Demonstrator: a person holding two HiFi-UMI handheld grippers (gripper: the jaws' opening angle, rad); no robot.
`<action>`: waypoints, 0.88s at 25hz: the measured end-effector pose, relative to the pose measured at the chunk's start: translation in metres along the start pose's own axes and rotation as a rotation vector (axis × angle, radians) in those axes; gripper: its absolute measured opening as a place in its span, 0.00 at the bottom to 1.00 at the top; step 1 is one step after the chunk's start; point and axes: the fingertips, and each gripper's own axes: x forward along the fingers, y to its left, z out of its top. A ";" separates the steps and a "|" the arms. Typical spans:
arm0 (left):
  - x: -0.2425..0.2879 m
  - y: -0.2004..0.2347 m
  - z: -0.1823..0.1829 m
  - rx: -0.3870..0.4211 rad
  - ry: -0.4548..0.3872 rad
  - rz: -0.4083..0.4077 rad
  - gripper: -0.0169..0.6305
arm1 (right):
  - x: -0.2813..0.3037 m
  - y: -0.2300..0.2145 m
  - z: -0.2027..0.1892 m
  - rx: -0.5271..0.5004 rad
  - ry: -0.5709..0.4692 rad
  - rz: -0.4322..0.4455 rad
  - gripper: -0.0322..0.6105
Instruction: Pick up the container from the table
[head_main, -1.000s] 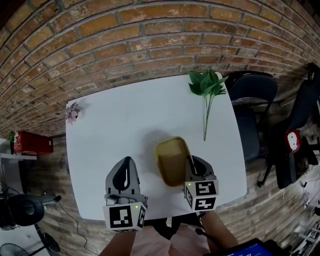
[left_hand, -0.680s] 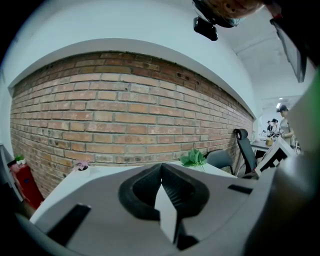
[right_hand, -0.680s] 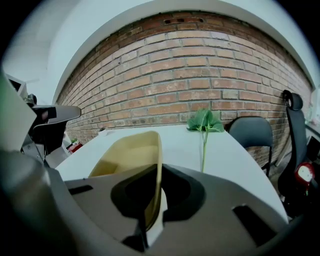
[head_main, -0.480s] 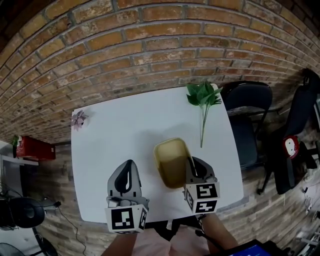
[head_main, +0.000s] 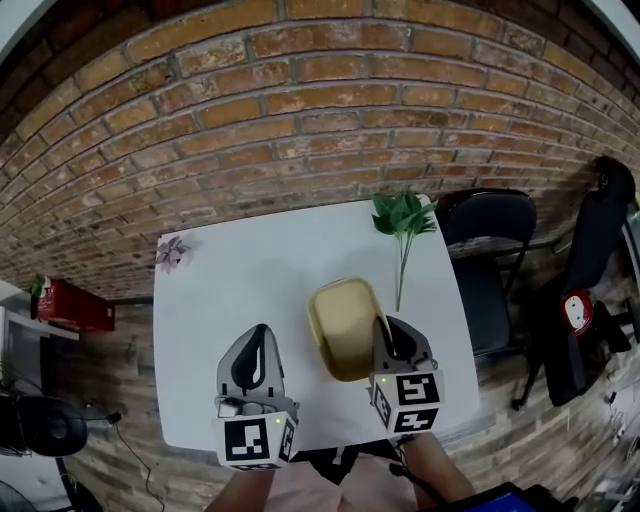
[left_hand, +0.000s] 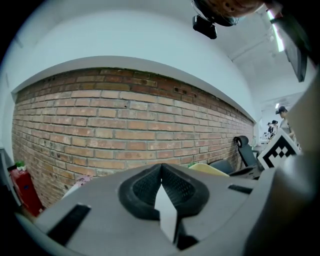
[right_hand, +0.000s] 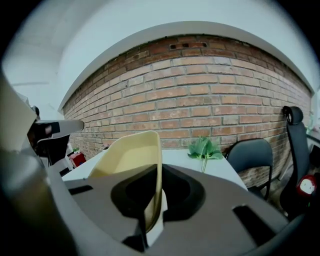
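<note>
Head view: white table against a brick wall. Yellow container sits over the table's near-right area, open side up. The right gripper has it by the near-right rim. Left gripper is apart from the container on its left, over bare tabletop, touching nothing. A green leafy sprig lies at the far-right corner and a small pink flower at the far-left corner, both well apart from the container. Black chair stands beside the table on the right, red box off to the left.

Left gripper view: the left gripper's jaws are pressed together, nothing between them. A yellow edge of the container shows to the right.

Right gripper view: the right gripper's jaws are pinching the container's thin side wall — one pad inside, one outside. The container stands forward of the jaws with its rim tilted up. Whether its base touches the tabletop I can't tell. Sprig and chair are beyond it.
</note>
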 end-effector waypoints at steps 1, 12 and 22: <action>-0.002 0.000 0.003 0.001 -0.007 0.002 0.04 | -0.002 0.000 0.004 -0.003 -0.010 0.001 0.08; -0.008 0.000 0.042 0.002 -0.089 0.022 0.04 | -0.023 0.000 0.057 -0.051 -0.129 0.007 0.08; -0.013 -0.001 0.083 0.015 -0.181 0.030 0.04 | -0.047 0.004 0.108 -0.099 -0.246 0.025 0.08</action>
